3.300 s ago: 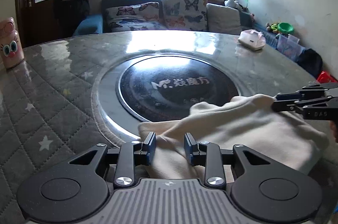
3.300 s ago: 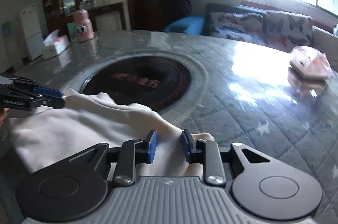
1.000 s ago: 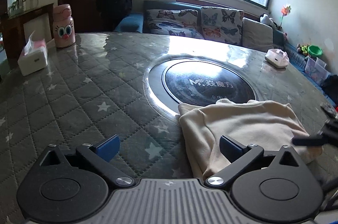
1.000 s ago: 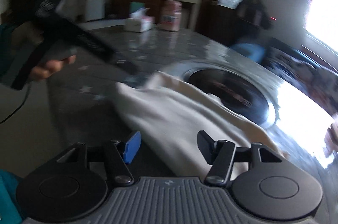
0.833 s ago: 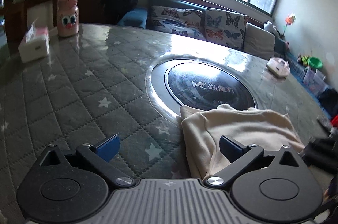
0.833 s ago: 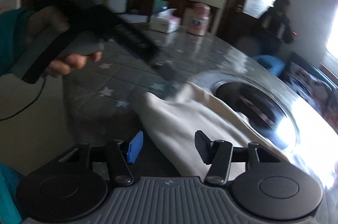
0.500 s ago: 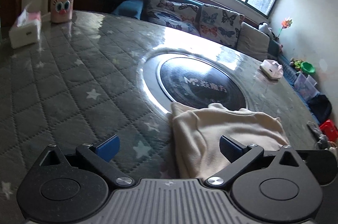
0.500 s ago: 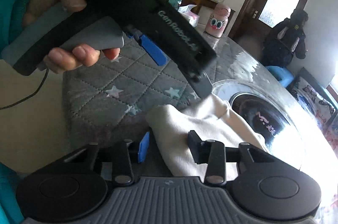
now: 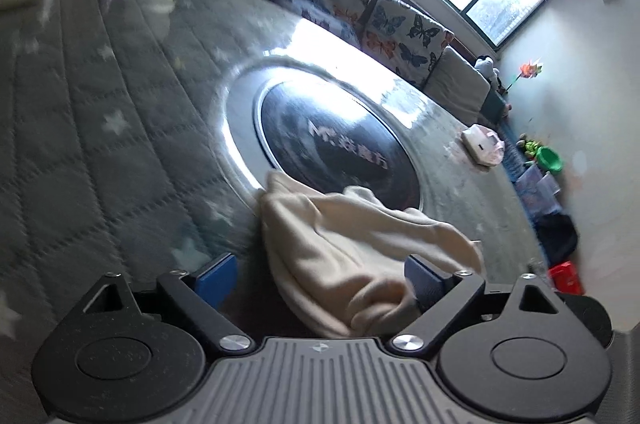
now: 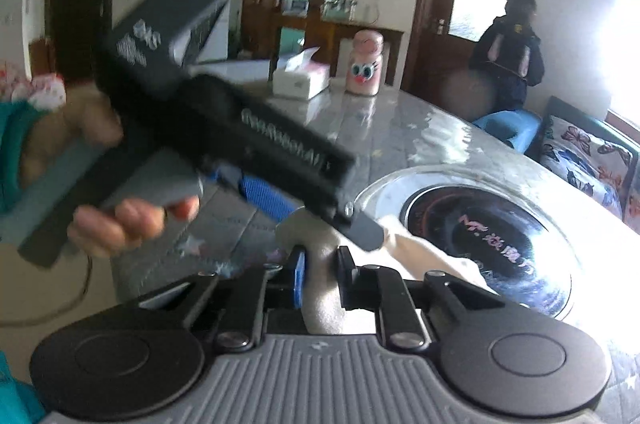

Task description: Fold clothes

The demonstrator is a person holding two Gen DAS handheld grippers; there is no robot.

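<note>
A cream garment lies bunched on the round grey quilted table, at the near rim of the black centre disc. My left gripper is open, its blue pads wide apart either side of the garment's near end. In the right wrist view my right gripper is shut on a fold of the cream garment. The left gripper's body, held in a hand, crosses that view just above the cloth, its fingers over the garment.
A tissue box and a pink bottle with cartoon eyes stand at the table's far side. A pink-white pack lies on the far right. A butterfly-print sofa and a person by the door are beyond the table.
My right gripper has closed on the garment's fold. My left gripper stays open and has tilted and dropped closer over the garment. The cloth is more bunched.
</note>
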